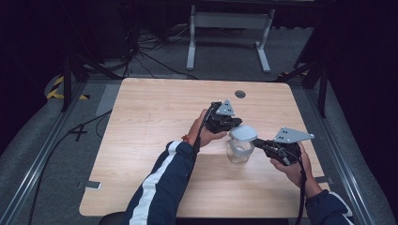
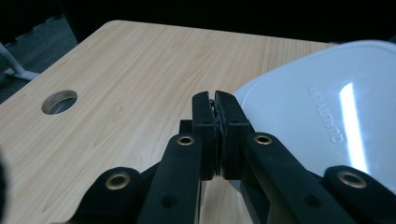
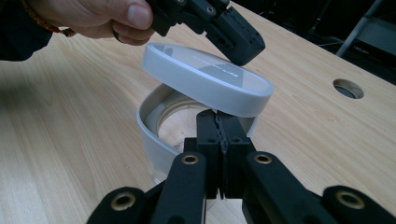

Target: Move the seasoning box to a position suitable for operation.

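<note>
Lid [image 3: 208,84] tipped up on the jar [image 1: 240,151], close to sliding off.
We keep our right gripper [image 3: 223,122] pinched together under its rim and our left gripper [image 2: 215,103] shut beside it; one bump could knock it onto the table [image 1: 141,140].

- This is looking like a lab or recording studio: black curtains [image 1: 361,56] are hanging around a dim space
- A light wooden tabletop [image 1: 141,122] with a cable hole [image 1: 240,94] is standing on grey carpet [image 1: 37,140]
- Cables [image 1: 150,51] are trailing over the floor, with hazard tape [image 1: 56,89] and a white metal stand [image 1: 230,28] behind
</note>
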